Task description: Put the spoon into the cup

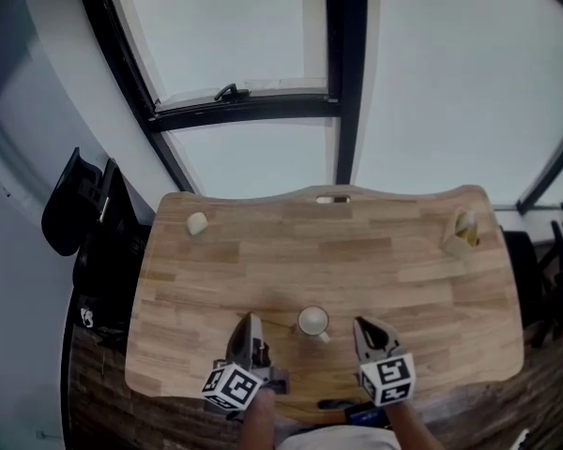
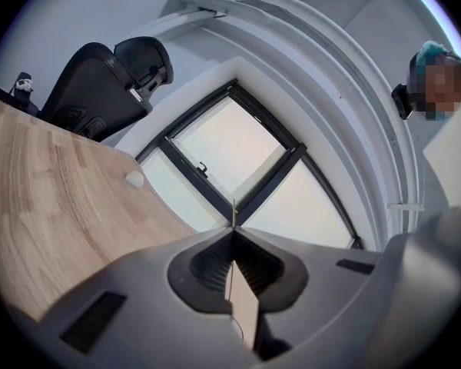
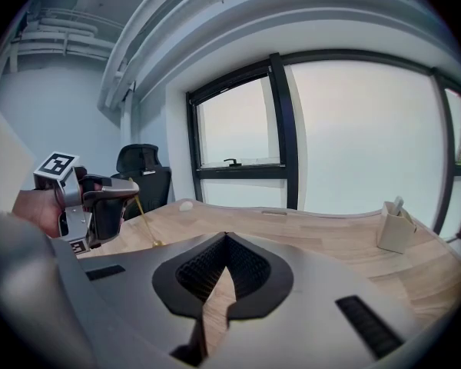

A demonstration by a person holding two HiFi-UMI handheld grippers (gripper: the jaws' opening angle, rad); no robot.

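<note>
The left gripper (image 3: 121,193) pinches the thin spoon (image 3: 144,220); it could swing and miss the small cup (image 1: 311,322) or tip it; the right gripper (image 3: 227,242) is pressed together, empty.

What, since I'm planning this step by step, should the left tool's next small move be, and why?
Probably shift the left tool sideways toward the cup until the spoon's lower end is above the rim. The tool is shut on the spoon, which hangs tip-down, and the cup stands just to its right, apparently empty.
</note>
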